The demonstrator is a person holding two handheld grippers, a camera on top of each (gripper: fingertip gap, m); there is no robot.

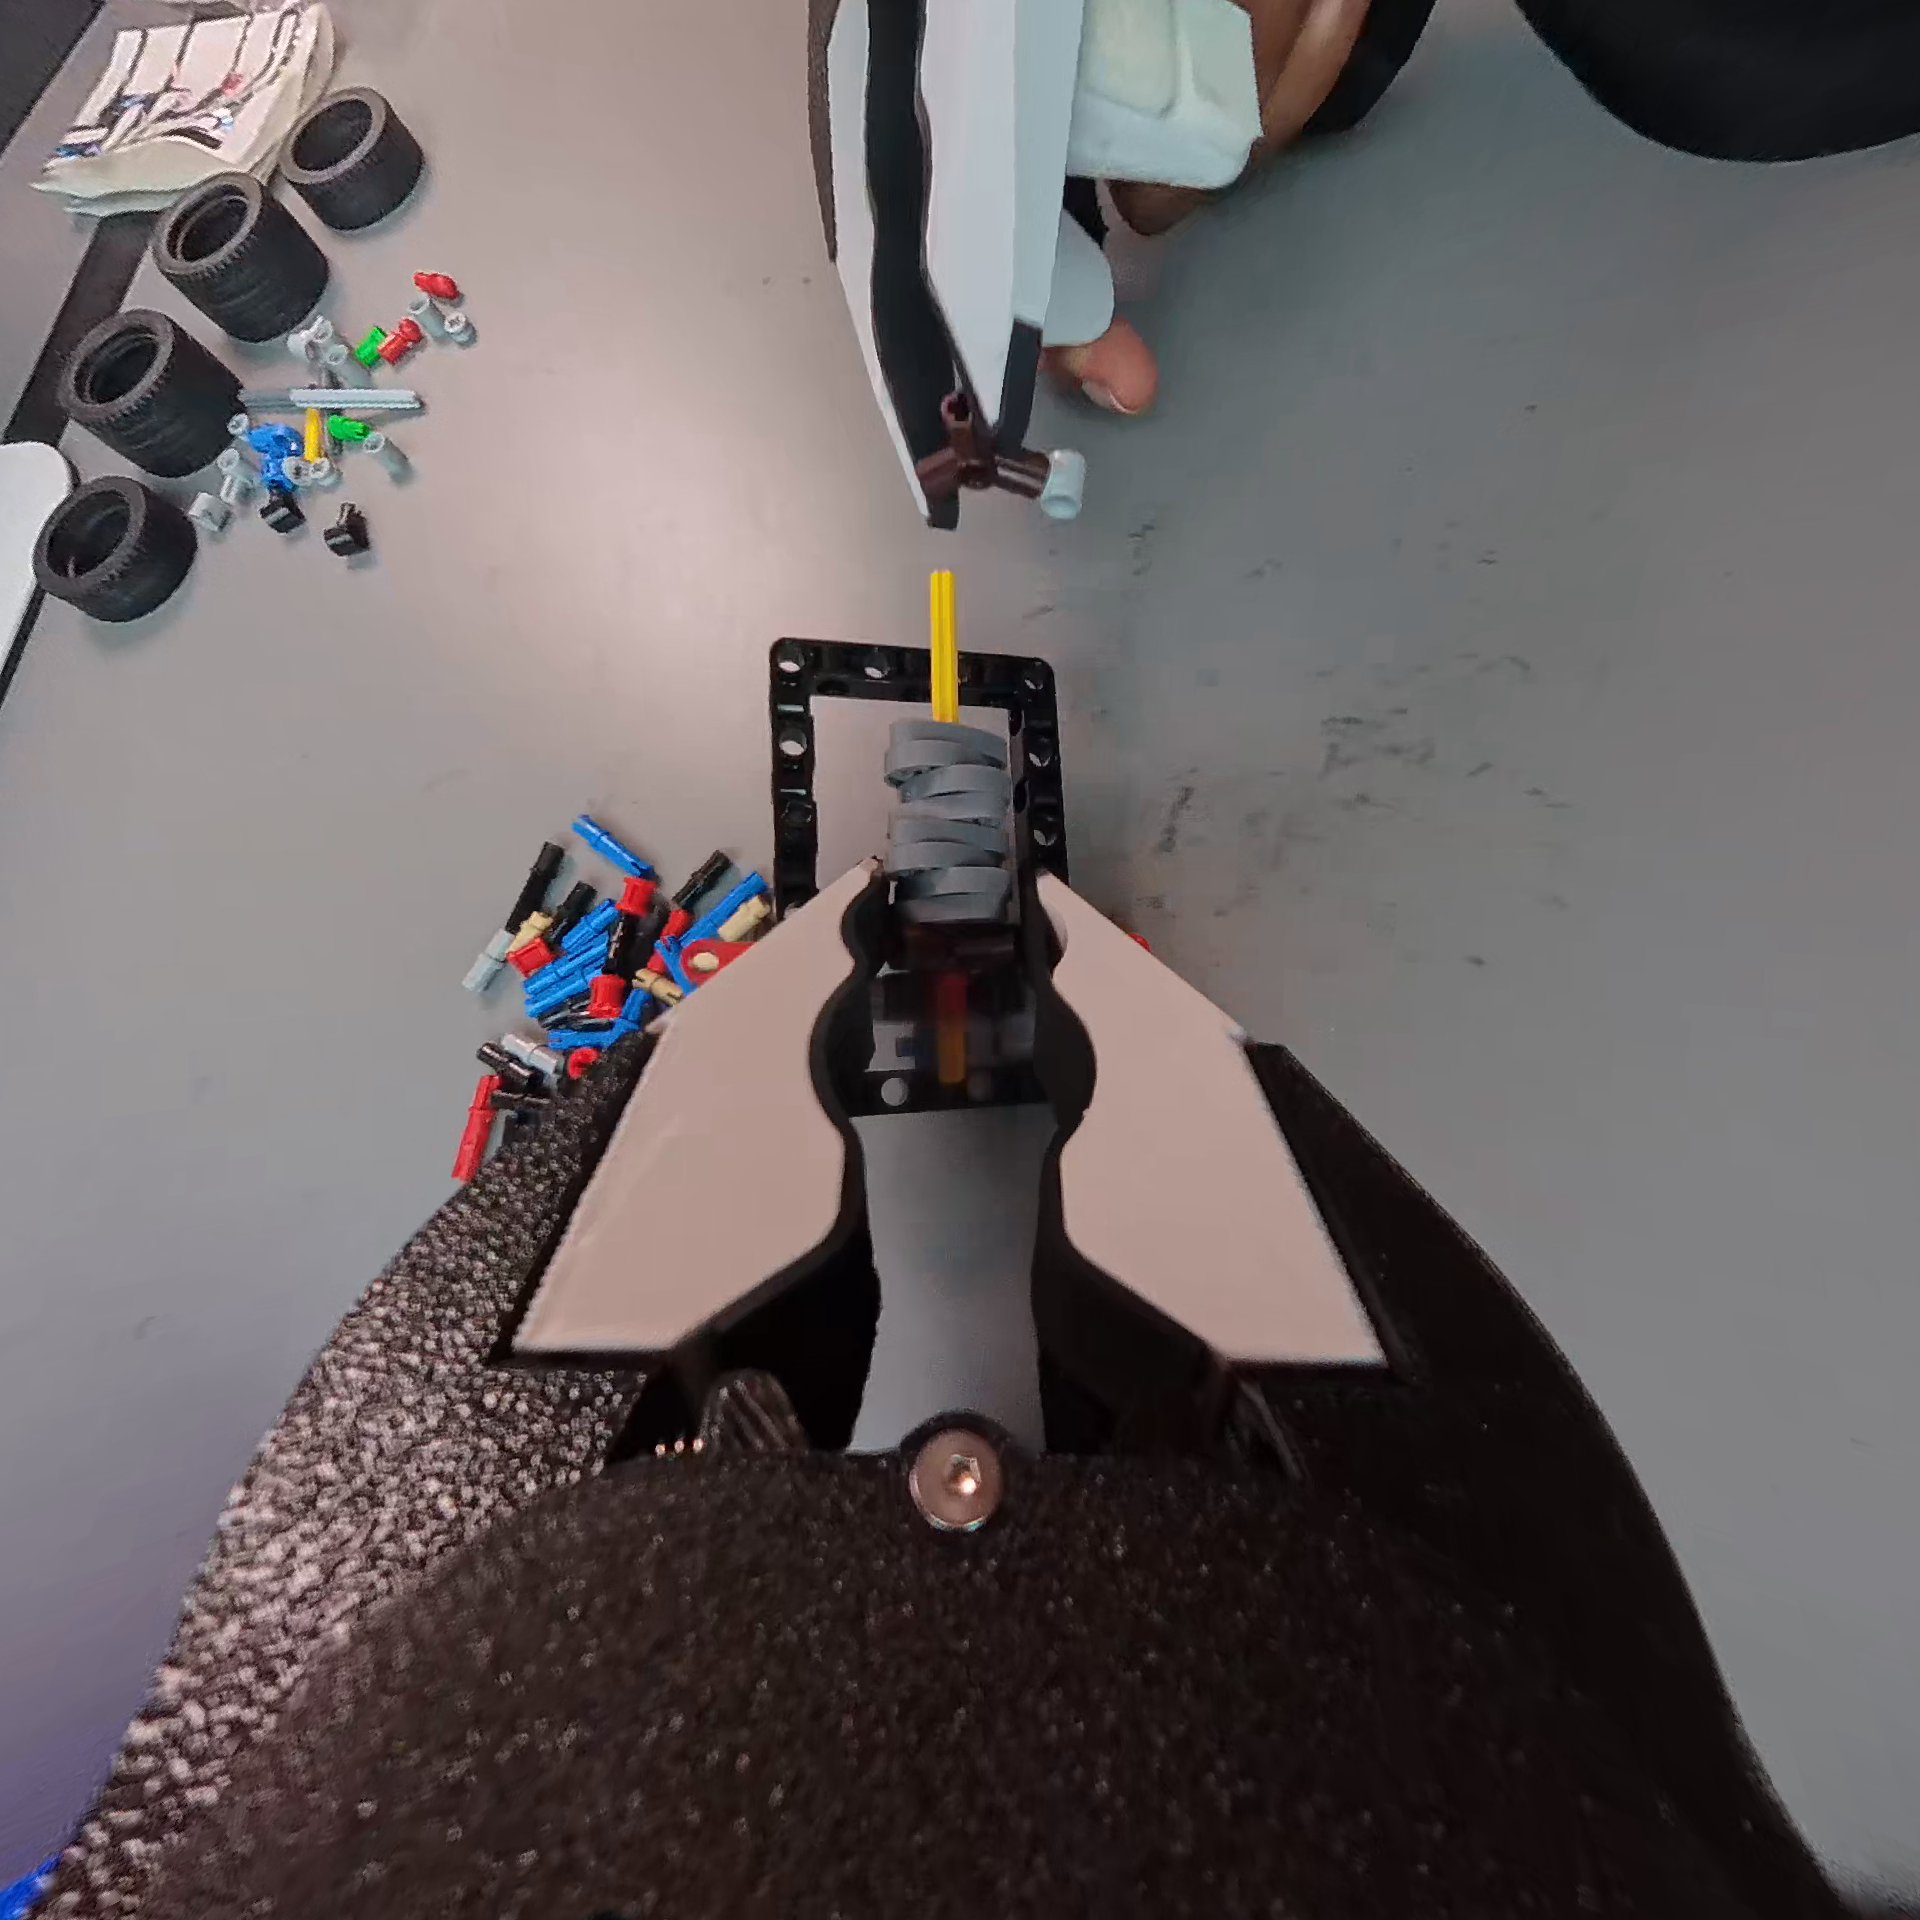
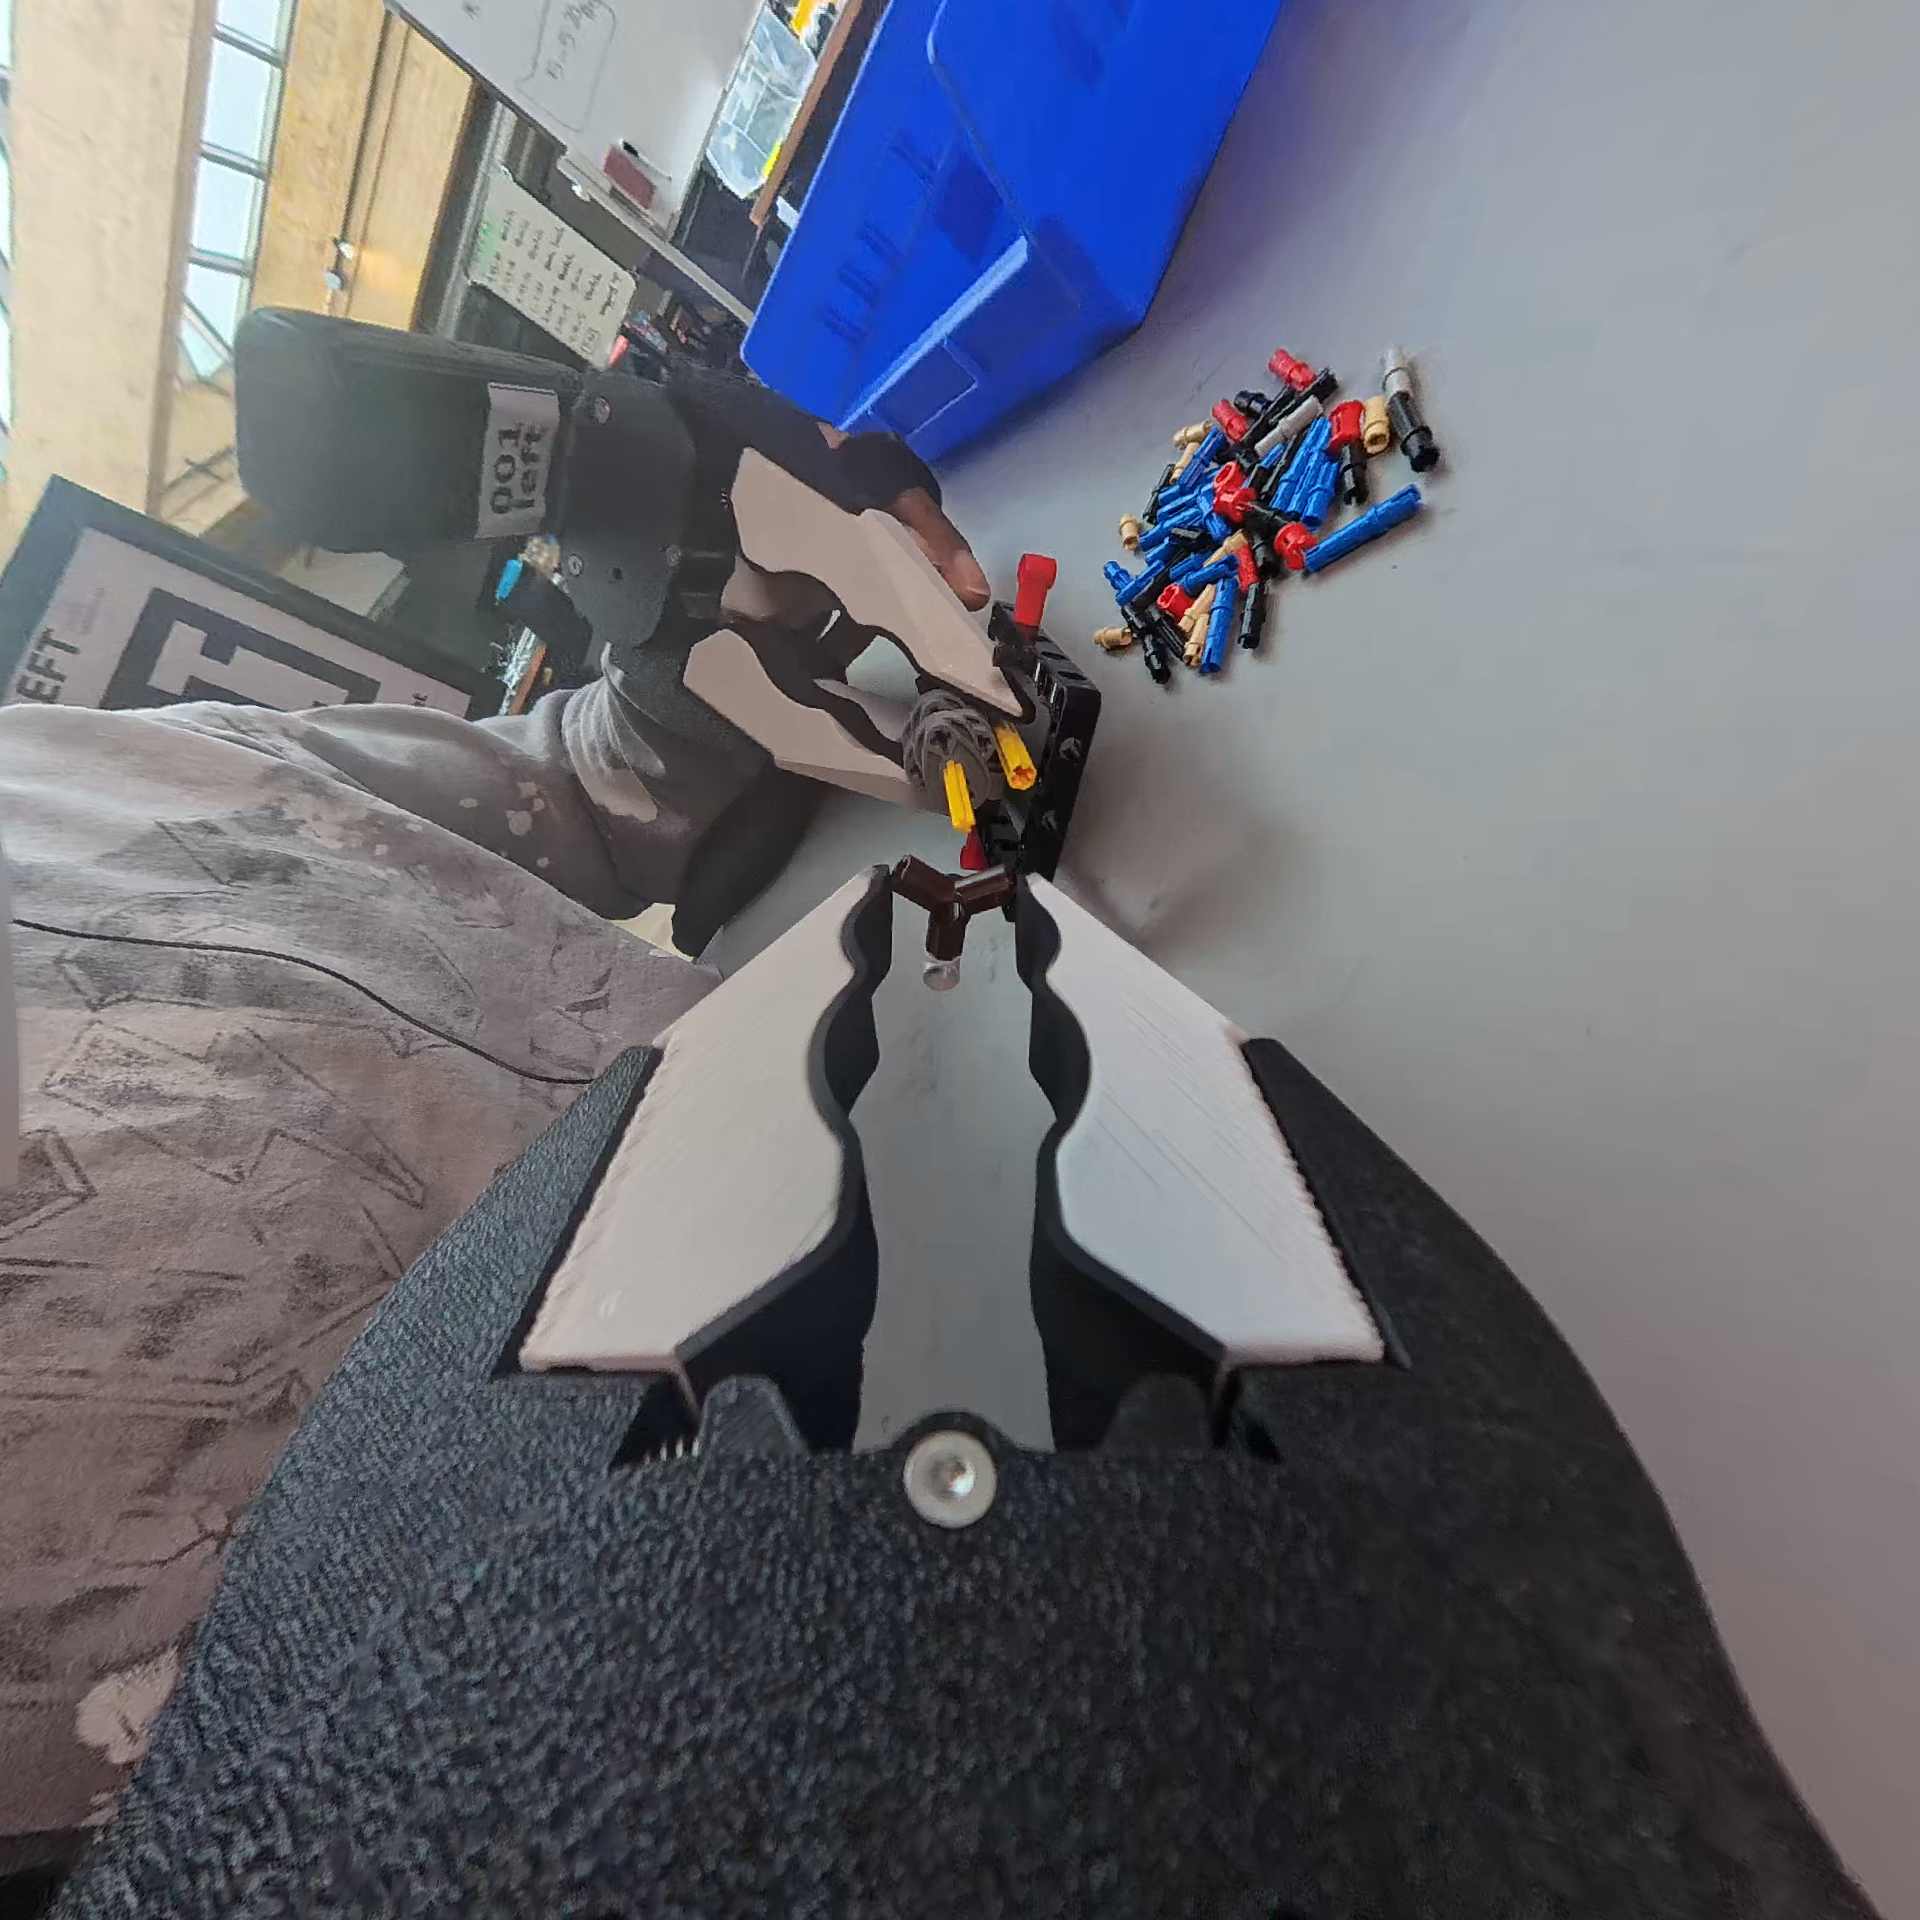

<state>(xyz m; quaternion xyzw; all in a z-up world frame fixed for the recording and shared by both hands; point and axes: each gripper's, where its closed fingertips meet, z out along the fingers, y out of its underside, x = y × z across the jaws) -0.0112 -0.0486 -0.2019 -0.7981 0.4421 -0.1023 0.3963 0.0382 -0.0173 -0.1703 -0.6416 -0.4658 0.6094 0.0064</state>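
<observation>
My left gripper [image 1: 956, 883] is shut on a black rectangular frame [image 1: 800, 748] that rests on the grey table. The frame carries a stack of grey pieces [image 1: 948, 821] on a yellow axle [image 1: 942, 634], which sticks out past the frame's far edge. My right gripper [image 2: 951, 883] is shut on a dark brown three-pronged connector [image 2: 948, 902] and holds it just short of the yellow axle tip [image 2: 958, 800]. In the left wrist view the connector [image 1: 977, 457] has a light grey bush [image 1: 1062, 483] on one prong. The left gripper also shows in the right wrist view [image 2: 935, 748].
A pile of blue, black, red and tan pins [image 1: 603, 966] lies left of the frame. Several black tyres [image 1: 239, 255], small loose parts [image 1: 332, 416] and a booklet [image 1: 197, 94] are at the far left. A blue bin [image 2: 987, 208] stands behind the pins [image 2: 1257, 520]. A person's sleeve [image 2: 260, 935] is close by. My right fingertips sit around 7 cm from my left ones.
</observation>
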